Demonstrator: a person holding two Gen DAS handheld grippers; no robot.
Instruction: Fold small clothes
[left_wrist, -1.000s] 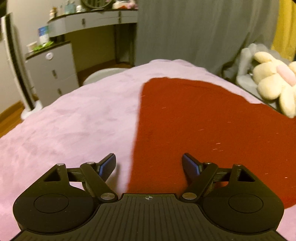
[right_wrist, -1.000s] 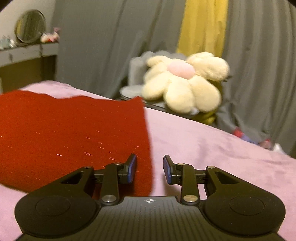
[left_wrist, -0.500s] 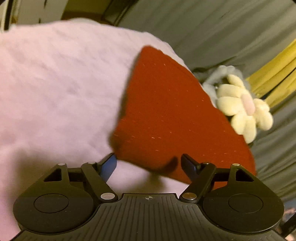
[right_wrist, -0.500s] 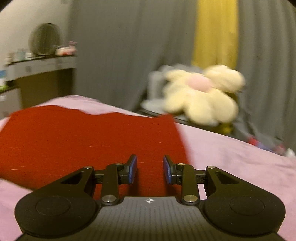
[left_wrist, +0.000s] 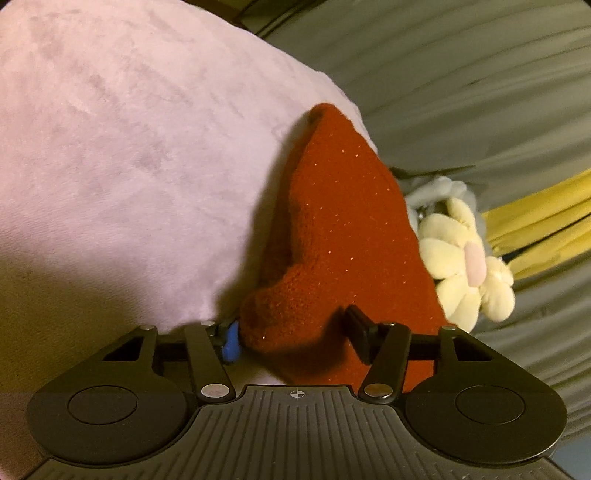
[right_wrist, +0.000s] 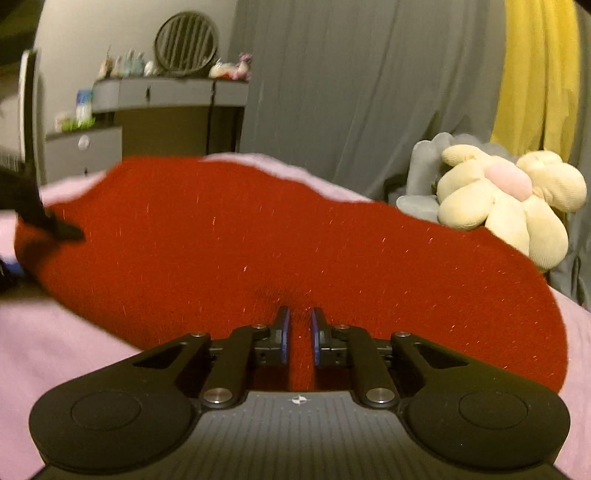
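The right hand-held gripper (right_wrist: 298, 334) has just been closing, and its blue pads now stand narrow with the near edge of the dark red knitted garment (right_wrist: 258, 254) pinched up between them; a small pucker in the knit sits just beyond the tips. The left hand-held gripper (left_wrist: 291, 334) has also just been closing, though it stands much wider: a bunched corner of the same red garment (left_wrist: 332, 236) lies between its fingers and touches the blue pad on the left, while I cannot tell whether the dark finger on the right presses the cloth, so a firm hold there is unproven. The garment lies spread on the pale pink plush bed cover (left_wrist: 129, 166), reaching toward the far edge of the bed.

To do this step well, I judge that the left side should finish closing on the corner before either hand lifts, and that both hands should then rise together (a thick knit sags and slips if only one edge is carried), bringing the near edge over to the far one with corners matched.

The garment's far edge is partly lost behind its own fold in the left view. The left tool shows in the right view only as a blurred dark shape at the left margin. Beyond the bed, a cream flower-shaped plush toy (right_wrist: 506, 199) rests against grey curtains (right_wrist: 351, 92).
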